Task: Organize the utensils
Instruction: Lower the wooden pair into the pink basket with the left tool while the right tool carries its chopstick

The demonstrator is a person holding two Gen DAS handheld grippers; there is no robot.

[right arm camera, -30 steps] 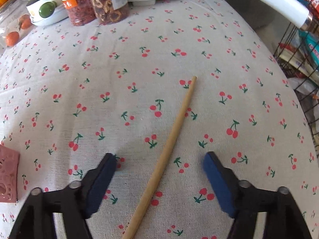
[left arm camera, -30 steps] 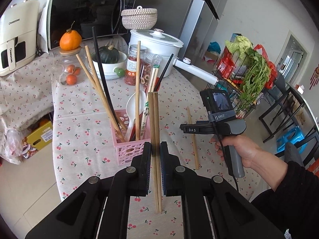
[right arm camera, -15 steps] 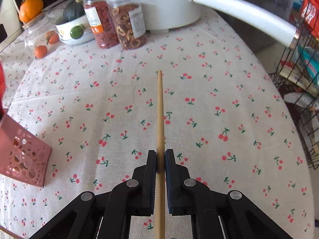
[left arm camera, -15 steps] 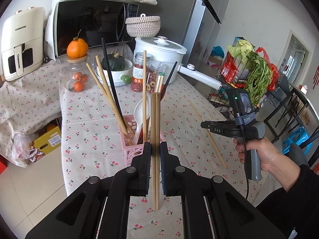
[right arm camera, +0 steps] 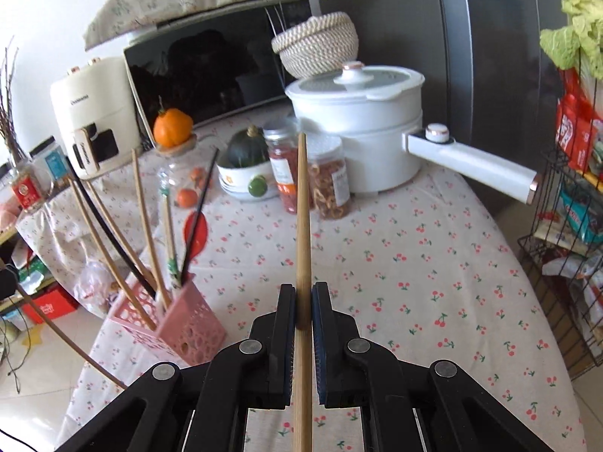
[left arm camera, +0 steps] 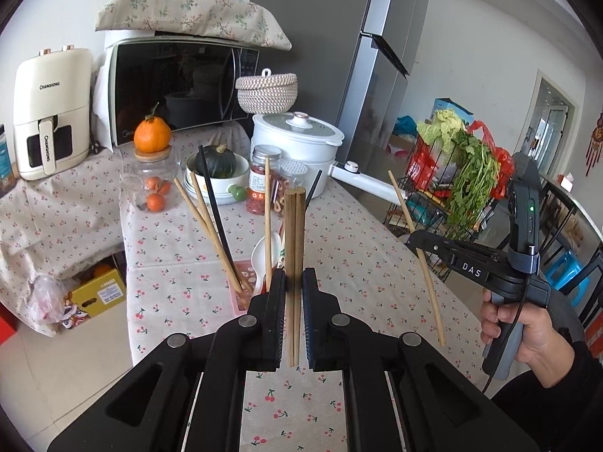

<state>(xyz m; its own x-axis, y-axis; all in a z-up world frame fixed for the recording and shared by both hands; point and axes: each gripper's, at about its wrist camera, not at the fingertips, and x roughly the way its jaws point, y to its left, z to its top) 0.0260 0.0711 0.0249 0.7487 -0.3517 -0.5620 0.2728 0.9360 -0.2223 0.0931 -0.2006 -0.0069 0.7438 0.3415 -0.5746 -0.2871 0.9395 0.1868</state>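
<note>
A single pale wooden chopstick (right arm camera: 303,226) is clamped between the right tongs (right arm camera: 303,307), held clear of the cherry-printed cloth surface (right arm camera: 414,263) and to the right of the pink perforated plastic utensil basket (right arm camera: 181,324). A pair of darker brown wooden chopsticks (left arm camera: 294,248) is clamped upright in the left tongs (left arm camera: 293,301), directly in front of that basket as the left wrist view has it. Inside the basket several pale chopsticks, a black one (left arm camera: 213,196) and a white ceramic spoon (left arm camera: 264,252) are already stood, leaning outward.

Beyond the basket a white lidded pot with a long handle (right arm camera: 361,124), two clear jars of dried food and a bowl holding a dark green squash are ranged.

Trouble can be foreseen at insertion — the leaning sticks crowd the basket mouth, so an incoming tip may be caught on one and the light basket tipped or pushed along the cloth. The single chopstick is gripped near one end, so it may pivot between the pads if it is knocked. The two held loads could also be struck together if both are brought in at once.

The basket is largely hidden behind the left tongs in the left wrist view, and its free room cannot be judged — the lower end of the pale chopstick is cut off in the right wrist view.
</note>
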